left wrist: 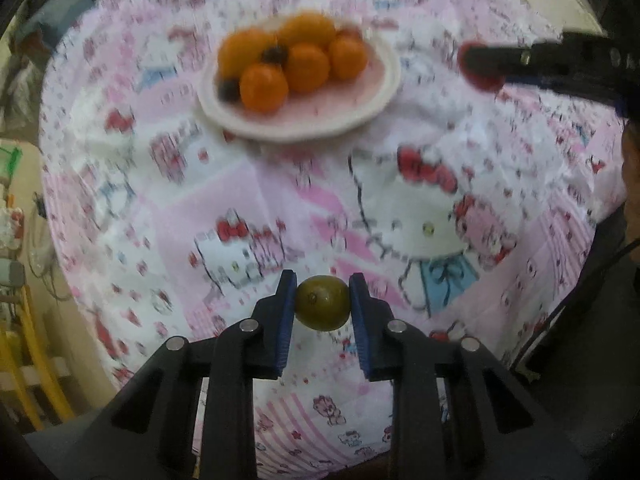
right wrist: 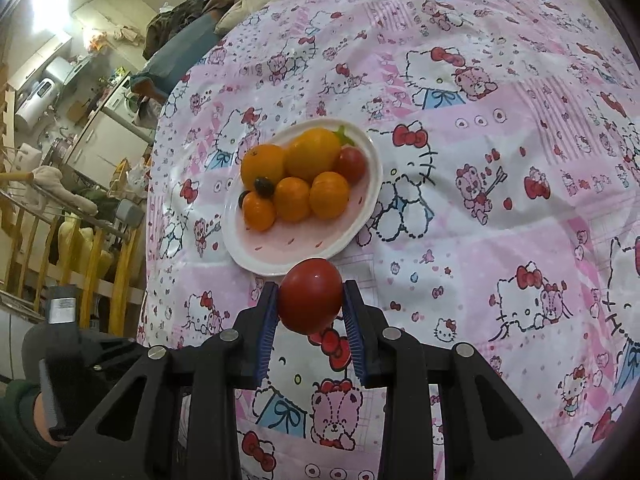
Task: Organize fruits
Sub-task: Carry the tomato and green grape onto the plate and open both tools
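Observation:
A white and pink plate [right wrist: 352, 236] sits on the patterned tablecloth and holds several orange fruits [right wrist: 328, 194], a red fruit [right wrist: 352, 162] and dark small fruits [right wrist: 264, 186]. My right gripper [right wrist: 310, 300] is shut on a red tomato [right wrist: 310, 294], held just in front of the plate's near rim. My left gripper [left wrist: 322, 300] is shut on a green fruit [left wrist: 322, 302], held above the cloth well short of the plate [left wrist: 380, 96]. The right gripper with the tomato [left wrist: 478, 72] shows at the upper right of the left wrist view.
The pink cartoon-print tablecloth [right wrist: 500, 200] covers the round table. Beyond the table's left edge stand wooden rails [right wrist: 60, 248], cabinets and clutter [right wrist: 100, 132]. A person's dark clothing [left wrist: 600, 320] is at the table's right side in the left wrist view.

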The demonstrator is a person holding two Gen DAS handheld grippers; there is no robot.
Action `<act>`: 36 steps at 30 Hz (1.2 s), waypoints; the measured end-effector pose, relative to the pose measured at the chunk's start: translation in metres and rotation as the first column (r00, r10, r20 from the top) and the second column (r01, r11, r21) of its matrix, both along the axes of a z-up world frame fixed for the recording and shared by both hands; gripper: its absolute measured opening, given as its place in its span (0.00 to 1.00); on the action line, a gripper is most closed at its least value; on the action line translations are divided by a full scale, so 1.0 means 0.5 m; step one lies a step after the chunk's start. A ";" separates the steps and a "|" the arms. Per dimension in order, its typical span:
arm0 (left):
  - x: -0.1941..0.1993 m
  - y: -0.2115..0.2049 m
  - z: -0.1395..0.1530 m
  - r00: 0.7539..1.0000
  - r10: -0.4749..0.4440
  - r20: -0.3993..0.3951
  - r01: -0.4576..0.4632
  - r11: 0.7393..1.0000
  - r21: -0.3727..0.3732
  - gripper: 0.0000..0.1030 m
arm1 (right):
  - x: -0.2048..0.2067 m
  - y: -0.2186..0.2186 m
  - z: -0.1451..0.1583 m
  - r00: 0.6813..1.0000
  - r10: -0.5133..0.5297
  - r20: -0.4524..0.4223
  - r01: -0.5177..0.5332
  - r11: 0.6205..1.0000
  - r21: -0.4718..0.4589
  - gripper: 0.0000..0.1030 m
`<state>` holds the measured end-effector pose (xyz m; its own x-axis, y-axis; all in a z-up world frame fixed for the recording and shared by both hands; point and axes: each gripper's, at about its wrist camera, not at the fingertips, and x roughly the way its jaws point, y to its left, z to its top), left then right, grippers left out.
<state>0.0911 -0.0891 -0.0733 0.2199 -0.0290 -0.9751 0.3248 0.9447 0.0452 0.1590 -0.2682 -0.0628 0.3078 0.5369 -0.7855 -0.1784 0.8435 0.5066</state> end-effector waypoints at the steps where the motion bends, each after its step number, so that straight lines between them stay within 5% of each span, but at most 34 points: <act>1: 0.007 -0.001 0.011 1.000 0.002 0.019 -0.002 1.000 0.000 0.22 | 0.000 -0.003 0.003 1.000 -0.006 0.003 0.006 1.000 0.007 0.33; 12: 0.089 0.033 0.087 0.984 0.116 0.138 -0.108 0.992 -0.066 0.22 | -0.005 -0.040 0.030 0.998 -0.048 0.043 0.047 0.999 0.028 0.33; 20: 0.149 0.015 0.117 0.977 0.104 0.187 -0.094 0.994 -0.060 0.22 | 0.001 -0.066 0.054 0.993 -0.077 0.089 0.075 0.997 0.032 0.33; 36: 0.241 -0.028 0.002 0.987 0.127 0.099 -0.120 0.990 -0.070 0.23 | 0.136 -0.065 0.002 0.996 -0.086 0.002 0.086 0.993 0.077 0.33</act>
